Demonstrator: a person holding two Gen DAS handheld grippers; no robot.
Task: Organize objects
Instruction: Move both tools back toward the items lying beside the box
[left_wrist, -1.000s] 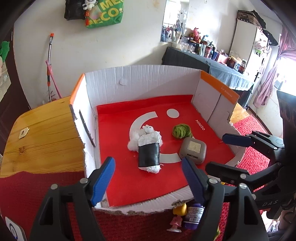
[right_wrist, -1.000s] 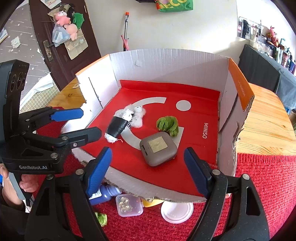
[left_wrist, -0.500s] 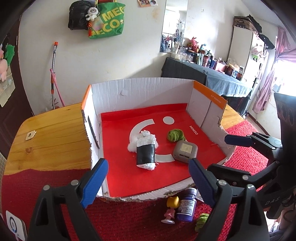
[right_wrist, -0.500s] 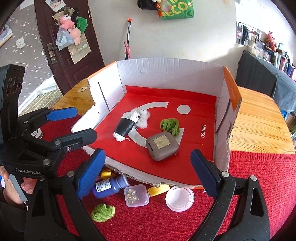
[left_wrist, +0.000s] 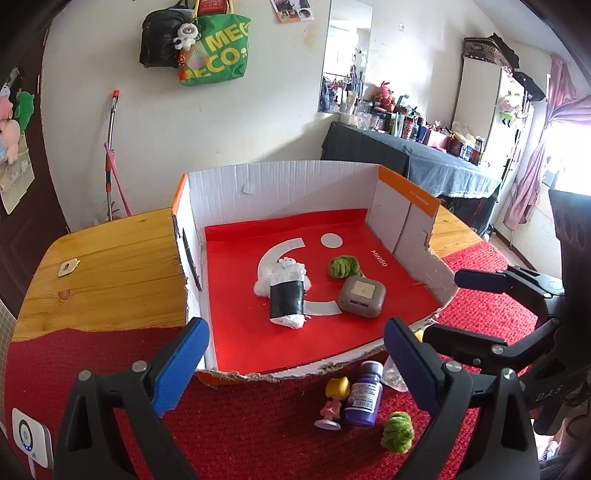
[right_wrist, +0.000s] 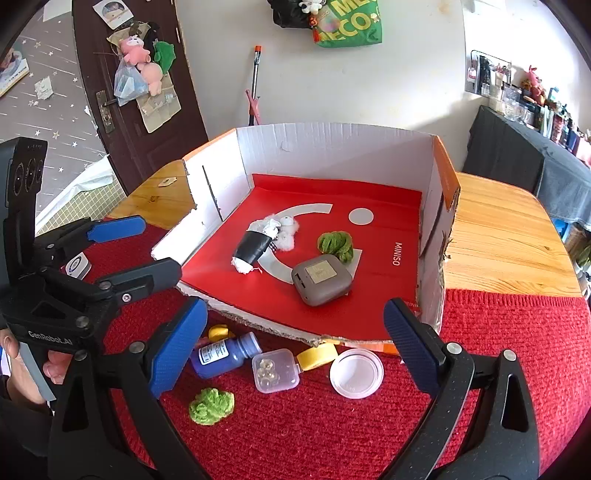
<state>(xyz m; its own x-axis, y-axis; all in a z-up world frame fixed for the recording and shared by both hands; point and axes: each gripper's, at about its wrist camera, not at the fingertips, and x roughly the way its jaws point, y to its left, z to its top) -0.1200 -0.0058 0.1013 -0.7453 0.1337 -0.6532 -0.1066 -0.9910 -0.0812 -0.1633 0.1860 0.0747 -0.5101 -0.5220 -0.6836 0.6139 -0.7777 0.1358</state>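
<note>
A cardboard box (left_wrist: 284, 184) (right_wrist: 332, 147) with a red floor holds a white-and-black plush roll (left_wrist: 286, 295) (right_wrist: 255, 245), a green knit ball (left_wrist: 343, 266) (right_wrist: 335, 244) and a grey square case (left_wrist: 361, 296) (right_wrist: 320, 276). On the red mat in front of it lie a purple bottle (left_wrist: 364, 393) (right_wrist: 225, 353), a small yellow-haired figurine (left_wrist: 334, 400), a second green knit ball (left_wrist: 397, 432) (right_wrist: 211, 406), a clear small box (right_wrist: 275, 370), a yellow tape roll (right_wrist: 317, 355) and a white round lid (right_wrist: 356, 373). My left gripper (left_wrist: 295, 365) and right gripper (right_wrist: 293, 349) are both open and empty, held back above the mat.
The box stands on a wooden table (left_wrist: 103, 266) partly covered by the red mat (right_wrist: 369, 424). A white device (left_wrist: 31, 441) lies at the mat's left edge. A door (right_wrist: 122, 74), a wall and a cluttered dark counter (left_wrist: 406, 147) lie behind.
Both grippers have pulled back and up from the box, staying open. More of the mat and the loose things in front of the box have come into view.
</note>
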